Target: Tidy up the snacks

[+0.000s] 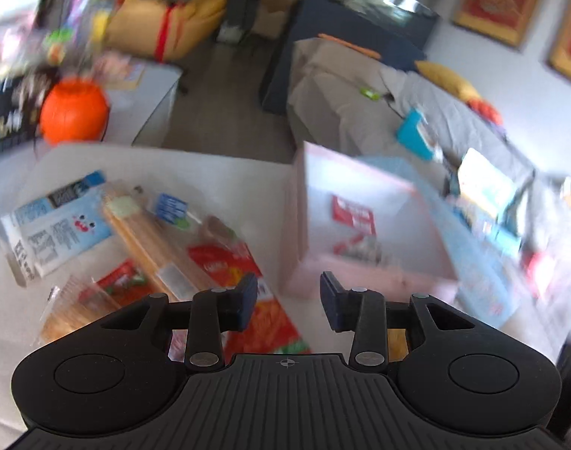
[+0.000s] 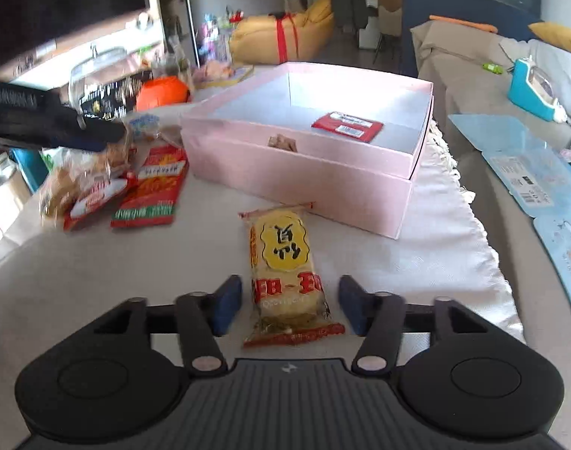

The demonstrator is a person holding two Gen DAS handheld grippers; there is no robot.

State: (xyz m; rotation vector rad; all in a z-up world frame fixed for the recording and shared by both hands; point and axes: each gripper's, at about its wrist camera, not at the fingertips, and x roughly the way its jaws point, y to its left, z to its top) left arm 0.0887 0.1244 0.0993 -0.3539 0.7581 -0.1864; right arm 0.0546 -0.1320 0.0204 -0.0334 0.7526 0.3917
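Both units match: left gripper (image 1: 288,300) and right gripper (image 2: 290,305), black ribbed plastic housings, round side caps, silver pivot screws, dark-blue fingertip pads (image 1: 248,300).

A pale pink cardboard box (image 2: 296,172) has a light grey inside, where a red wrapper (image 2: 347,126) with a white label lies. On the off-white counter (image 2: 98,281), the clear cracker packet (image 2: 287,273) carries a yellow badge with black characters and red lettering. A red crinkly packet (image 2: 150,191) has a green-and-white band. The right tool (image 2: 290,309) has black arms and blue pads.
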